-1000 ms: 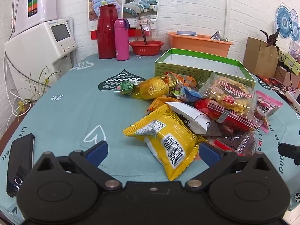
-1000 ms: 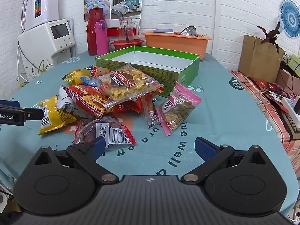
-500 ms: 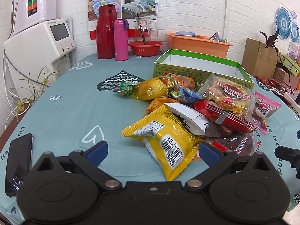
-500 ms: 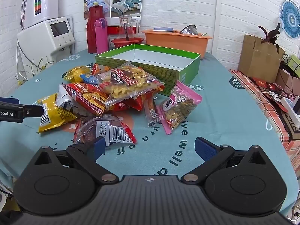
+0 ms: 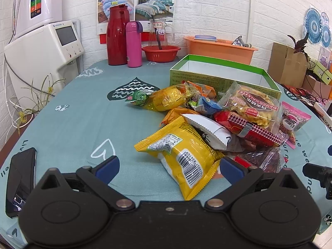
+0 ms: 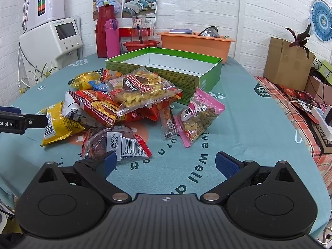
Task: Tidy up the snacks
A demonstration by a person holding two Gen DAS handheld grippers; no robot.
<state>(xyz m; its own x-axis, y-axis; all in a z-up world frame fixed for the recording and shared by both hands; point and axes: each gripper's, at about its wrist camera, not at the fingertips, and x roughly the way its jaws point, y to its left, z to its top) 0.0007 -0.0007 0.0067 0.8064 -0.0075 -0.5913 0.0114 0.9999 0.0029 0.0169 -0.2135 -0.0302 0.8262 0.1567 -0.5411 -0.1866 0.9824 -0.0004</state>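
White brick-pattern walls enclose a table [image 6: 249, 112] under a teal cloth printed with partial words, "Well" legible near the right gripper. A poster [image 5: 137, 0] of bedroom photographs hangs on the far wall above a red flask [image 5: 117, 35] and a pink bottle [image 5: 133, 43].

An open green box [image 6: 166, 66] with a white interior stands at centre far, nothing visible inside it. The snack pile lies just in front of it, all packets outside the box. A clear packet [image 6: 143, 89] labelled "DANCO GALETTE", printed upside down to the camera, rests on top of red packets. A pink-edged packet [image 6: 197, 116] lies to the right of the pile. A yellow packet [image 5: 182, 155], barcode side up, lies at the near left. A clear packet [image 6: 116, 143] of dark contents shows a date print, "20251205".

The left gripper [image 5: 169, 167] is spread wide, the yellow packet's near end between its fingers, nothing gripped. The right gripper [image 6: 164, 161] is likewise wide apart and empty, its left finger overlapping the dark packet's near edge. A black phone [image 5: 19, 180] lies at the near left edge.
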